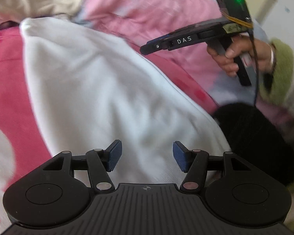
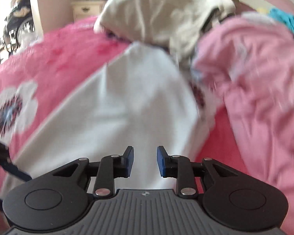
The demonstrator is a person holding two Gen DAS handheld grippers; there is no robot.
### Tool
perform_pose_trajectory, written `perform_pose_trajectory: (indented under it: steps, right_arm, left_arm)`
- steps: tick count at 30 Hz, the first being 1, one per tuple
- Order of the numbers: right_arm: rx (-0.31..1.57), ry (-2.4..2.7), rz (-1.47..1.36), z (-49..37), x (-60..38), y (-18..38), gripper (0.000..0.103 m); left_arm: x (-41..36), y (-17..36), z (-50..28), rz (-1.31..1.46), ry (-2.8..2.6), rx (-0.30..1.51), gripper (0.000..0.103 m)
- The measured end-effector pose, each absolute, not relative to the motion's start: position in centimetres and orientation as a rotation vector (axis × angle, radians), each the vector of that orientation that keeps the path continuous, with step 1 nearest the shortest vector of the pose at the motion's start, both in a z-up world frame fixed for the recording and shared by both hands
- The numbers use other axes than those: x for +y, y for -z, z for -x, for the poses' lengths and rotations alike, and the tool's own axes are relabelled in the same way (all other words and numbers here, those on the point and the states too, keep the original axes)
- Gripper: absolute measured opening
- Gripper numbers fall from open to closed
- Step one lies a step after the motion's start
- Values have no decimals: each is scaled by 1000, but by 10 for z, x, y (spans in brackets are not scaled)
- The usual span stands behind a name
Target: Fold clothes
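Left jaws: the left gripper point(image 1: 147, 156) stands wide, nothing between its blue pads point(image 1: 113, 156), held above the cloth
Right jaws: the right gripper point(image 2: 145, 161) shows a narrower gap, also empty
Garment: a white garment point(image 1: 92, 90) lies flat on the pink floral bedspread point(image 2: 54, 56), directly ahead of and below both sets of jaws
Long axis: runs away from the jaws, narrowing toward the beige clothes pile point(image 2: 152, 13)
Nearer hand: likely the left, low over the near edge; the right hangs off to the side
Neighbours: pink garment point(image 2: 254, 74) just beside, black cloth point(image 1: 254, 137) at the near corner
Hard to tell: motion blur; near hem hidden by gripper bodies; garment type unclear
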State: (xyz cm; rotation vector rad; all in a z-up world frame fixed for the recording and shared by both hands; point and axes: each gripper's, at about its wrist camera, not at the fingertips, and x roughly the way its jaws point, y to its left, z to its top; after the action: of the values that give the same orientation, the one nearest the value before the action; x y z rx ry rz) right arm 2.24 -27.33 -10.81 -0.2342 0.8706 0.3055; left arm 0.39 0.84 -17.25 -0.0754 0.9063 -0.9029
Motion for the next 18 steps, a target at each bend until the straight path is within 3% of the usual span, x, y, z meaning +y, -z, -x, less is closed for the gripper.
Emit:
perform_pose_trajectory:
  steps: [6,10,13,18]
  right_arm:
    - [814,-210,159,-95,-265,149,24]
    - [924,-92,114,-121,-297,188,24]
    - [955,-56,36,-135,-305,162,26]
    - [833,-163,-22,-187,-291,125,27]
  left_arm:
    - [12,198,-48,163,733,983,58]
    - [22,202,-44,217,754,956,58]
    - [30,201,-46,278,753,957,59]
    - [42,219,-53,461,747,976,59]
